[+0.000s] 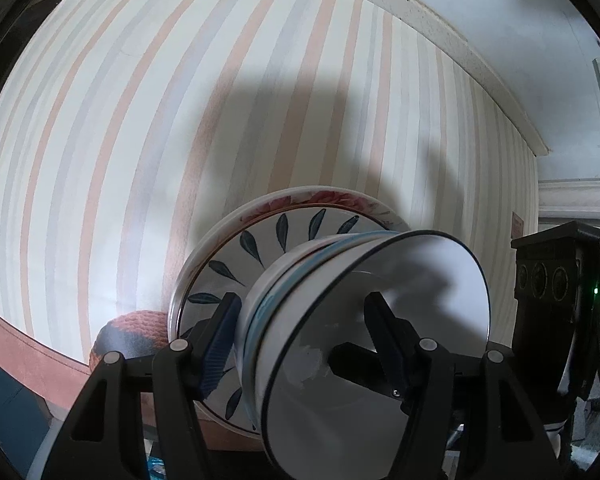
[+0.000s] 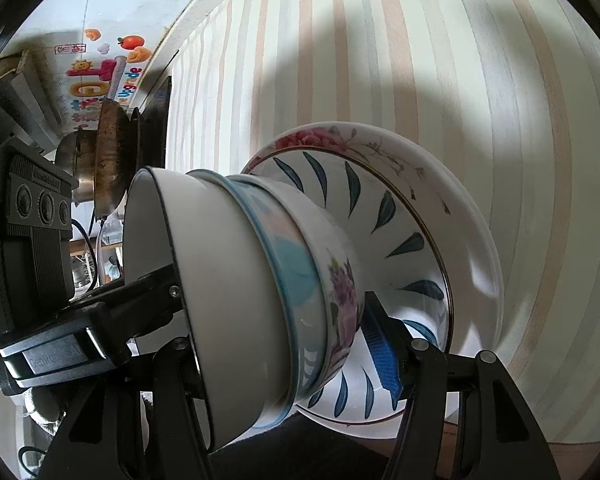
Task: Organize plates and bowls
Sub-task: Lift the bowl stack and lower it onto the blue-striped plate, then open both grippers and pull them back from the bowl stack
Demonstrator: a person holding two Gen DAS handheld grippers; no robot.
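I have both hand-held grippers, left (image 1: 300, 340) and right (image 2: 284, 336), clamped on one stack of bowls (image 2: 268, 280) sitting on plates (image 2: 420, 240), carried above the striped desk (image 1: 140, 120). Uneven hands could tip it; plates might slide off.

Home kitchen: striped tablecloth (image 1: 140, 120), worn pans (image 2: 108, 160), stacked crockery (image 2: 300, 280).

Bare striped tabletop (image 1: 140, 140) all around the stacked bowls (image 1: 360, 320) and plates (image 1: 236, 256); pots (image 2: 104, 160) at one edge.
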